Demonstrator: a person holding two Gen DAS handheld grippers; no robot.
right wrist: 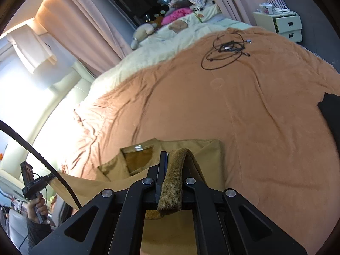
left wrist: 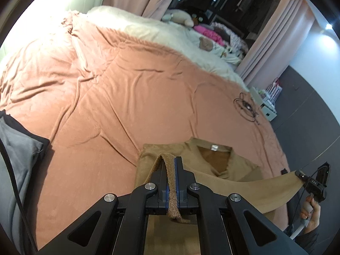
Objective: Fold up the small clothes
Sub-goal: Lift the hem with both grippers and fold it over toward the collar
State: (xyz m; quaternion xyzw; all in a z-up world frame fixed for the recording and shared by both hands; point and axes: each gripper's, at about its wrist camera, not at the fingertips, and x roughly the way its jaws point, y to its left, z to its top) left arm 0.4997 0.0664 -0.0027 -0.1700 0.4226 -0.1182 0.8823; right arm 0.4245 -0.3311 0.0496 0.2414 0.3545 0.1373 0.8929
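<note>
- Shirt [left wrist: 212, 167], tan, lies collar-up on the pink bedspread [left wrist: 106, 97] at the near edge, its lower part lifted off the bed and stretched between the two grippers
- Left gripper [left wrist: 173, 170] is clamped tight on a ribbed cuff [left wrist: 171, 182], which runs back between its jaws; right gripper [right wrist: 170, 167] is pinched the same way on the other ribbed cuff [right wrist: 173, 182]
- Risk, as I judge it: the cuffs are thick and folded over, so a tug could slide one out of the jaws and drop that side askew
- Uneven pull by the two hands would likely drag the collar off line or wrinkle the body
- Coiled black cable [right wrist: 225, 53] lies well apart, farther up the bedspread, so a snag seems unlikely
- Containers: a pale drawer unit [right wrist: 282, 24] beside the bed, drawers closed, small items on top too blurred to name
</note>
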